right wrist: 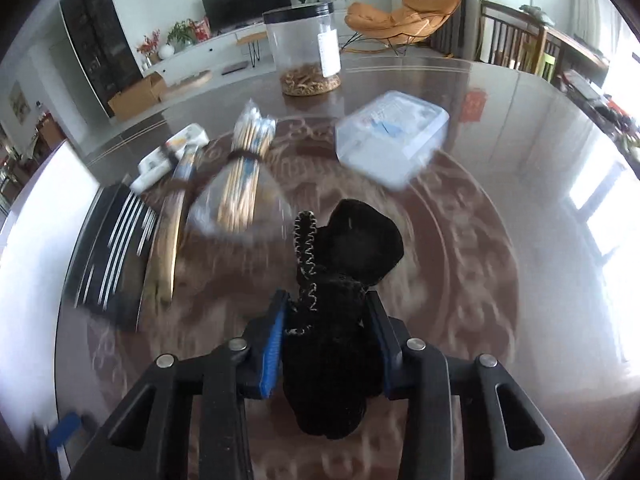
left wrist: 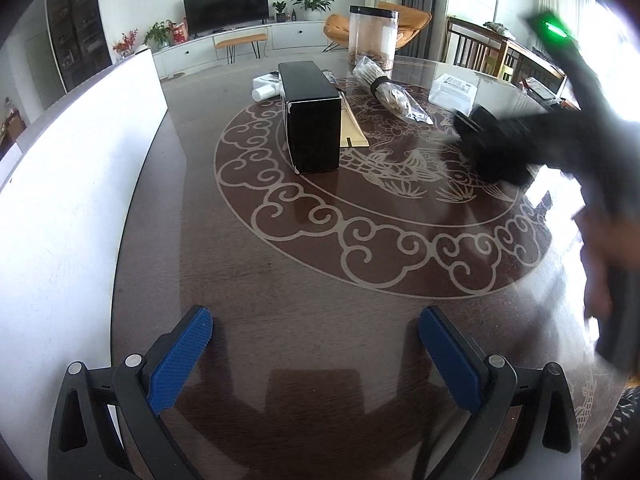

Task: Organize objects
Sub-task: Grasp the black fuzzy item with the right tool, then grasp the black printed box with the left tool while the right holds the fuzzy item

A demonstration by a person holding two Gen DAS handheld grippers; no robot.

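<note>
Hovering over the patterned desk [left wrist: 304,280], the left tool [left wrist: 316,344] sits spread wide with nothing between its blue pads; beyond stand a black box [left wrist: 312,120] and a clear jar [left wrist: 372,36] with brown bits at its bottom. Right view: the right tool [right wrist: 326,340] is clamped on a black fuzzy cloth [right wrist: 340,320], above the desk, near a lidded plastic tub [right wrist: 390,136].

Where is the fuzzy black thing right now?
The fuzzy black thing is squeezed in the right gripper, above the table, near the clear plastic box.
</note>
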